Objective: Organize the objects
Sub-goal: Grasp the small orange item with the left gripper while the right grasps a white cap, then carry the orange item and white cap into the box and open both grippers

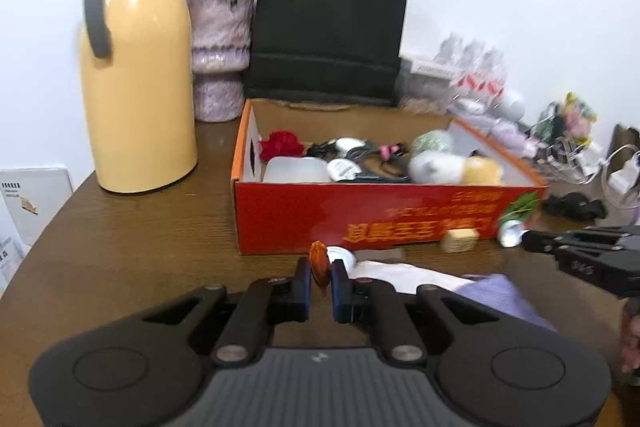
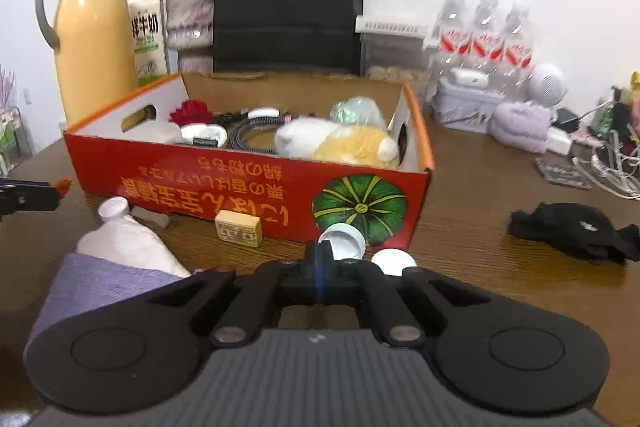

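My left gripper (image 1: 321,269) is shut on a small orange-brown piece (image 1: 319,255), held just above the brown table in front of the red cardboard box (image 1: 296,219). My right gripper (image 2: 321,247) is shut on the rim of a white bottle cap (image 2: 345,237), which tilts with its open side toward me, close to the box's pumpkin picture (image 2: 360,209). The box holds a white and yellow plush toy (image 2: 340,143), a red flower (image 2: 191,111), cables and other small items. In the left wrist view the right gripper (image 1: 525,241) comes in from the right with the cap (image 1: 509,231) at its tip.
On the table before the box lie a mahjong tile (image 2: 239,228), a white pouch (image 2: 128,241) on a purple cloth (image 2: 100,285), a second white cap (image 2: 393,261) and a black cloth (image 2: 572,231). A yellow thermos (image 1: 138,79), a vase, a black paper bag (image 1: 328,27) and water bottles (image 2: 484,43) stand behind.
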